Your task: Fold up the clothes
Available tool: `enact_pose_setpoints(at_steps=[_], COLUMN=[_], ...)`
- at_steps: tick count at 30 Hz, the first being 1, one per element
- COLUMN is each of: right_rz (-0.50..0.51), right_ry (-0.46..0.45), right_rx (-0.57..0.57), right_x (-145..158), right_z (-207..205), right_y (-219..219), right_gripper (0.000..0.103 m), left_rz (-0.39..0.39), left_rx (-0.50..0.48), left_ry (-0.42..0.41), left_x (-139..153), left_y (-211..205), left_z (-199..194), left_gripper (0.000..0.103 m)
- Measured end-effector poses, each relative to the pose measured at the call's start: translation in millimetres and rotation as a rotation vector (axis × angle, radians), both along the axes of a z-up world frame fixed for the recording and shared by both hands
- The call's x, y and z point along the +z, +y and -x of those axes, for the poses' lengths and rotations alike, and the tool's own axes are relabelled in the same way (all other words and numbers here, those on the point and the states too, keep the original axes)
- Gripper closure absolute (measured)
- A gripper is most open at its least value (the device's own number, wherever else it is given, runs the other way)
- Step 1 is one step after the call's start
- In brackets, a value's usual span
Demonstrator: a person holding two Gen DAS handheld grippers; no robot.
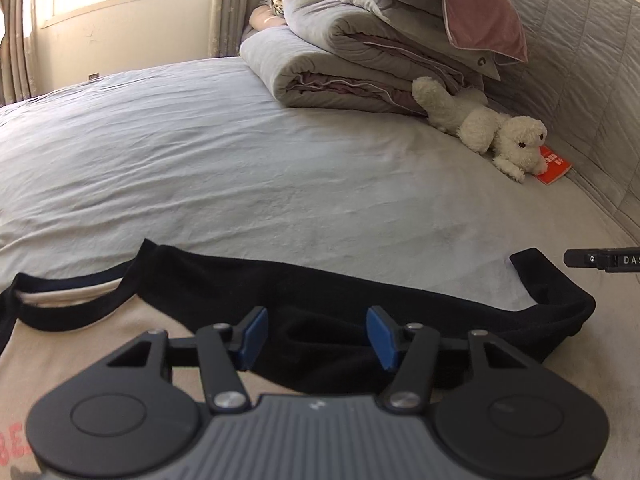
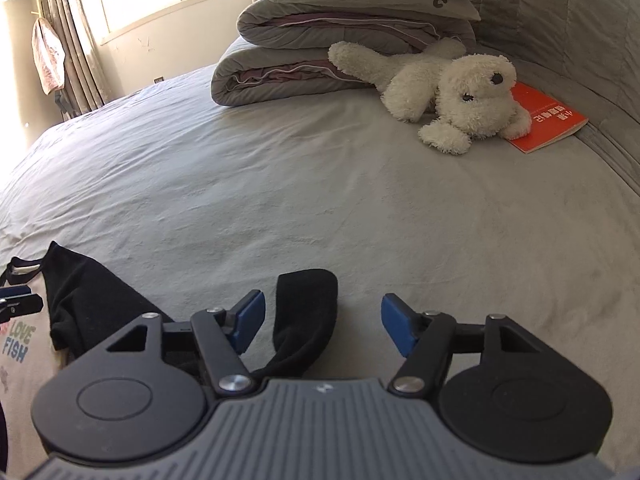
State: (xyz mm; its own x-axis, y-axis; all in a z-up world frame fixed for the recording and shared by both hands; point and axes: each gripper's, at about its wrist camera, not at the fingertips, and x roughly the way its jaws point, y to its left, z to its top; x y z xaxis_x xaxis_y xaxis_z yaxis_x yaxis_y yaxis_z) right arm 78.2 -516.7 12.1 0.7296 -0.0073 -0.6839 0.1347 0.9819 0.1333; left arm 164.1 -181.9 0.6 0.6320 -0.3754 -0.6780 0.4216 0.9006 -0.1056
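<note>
We held both grippers low over the bed [image 1: 280,160], pointing down and forward. The shirt [image 1: 80,344] lay flat under and ahead of the left gripper [image 1: 316,332], cream body to its left, black sleeve [image 1: 400,292] running off to its right. Probably it was spread that way so the sleeve could be folded in.

Left gripper: jaws about half open, blue pads on either side of the dark sleeve cloth, not visibly pressing on it. We judged nothing held.

Right gripper [image 2: 322,326]: jaws parted wider, the sleeve's cuff [image 2: 308,296] lying between them, nearer the left pad; pads clear of it.

The left view alone showed the neckline [image 1: 72,292] and the sleeve's whole run to the cuff, with the right gripper's tip at its right edge. The right view alone showed the "LOVE FISH" print [image 2: 18,342] far to its left, and the soft toy dog [image 2: 452,92] lying on a red booklet [image 2: 552,120] well ahead, beside the folded quilts [image 2: 320,48].
</note>
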Motion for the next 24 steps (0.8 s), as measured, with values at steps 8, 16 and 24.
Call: enact_pose_setpoints(at_steps=[8,16,24], right_rz=[0.074,0.197,0.118], right_ry=[-0.014,0.123,-0.012], right_rx=[0.153,0.343,0.143], right_x=[-11.6,-28.3,-12.2], right_z=[-33.4,-63.6,-22.7], right_y=[9.2,32.1,-4.9], right_gripper=[0.039,0.076,0.092], left_rz=[-0.099,-0.202,-0.24], left_rx=[-0.251,-0.457,-0.506], left_ry=[-0.026,0.011,-0.052], left_x=[-7.1,-27.4,-33.7], left_y=[-45.9,-82.0,-88.5], left_z=[-34.1,-53.8,-31.7], left_gripper=[0.045,0.041,0.081])
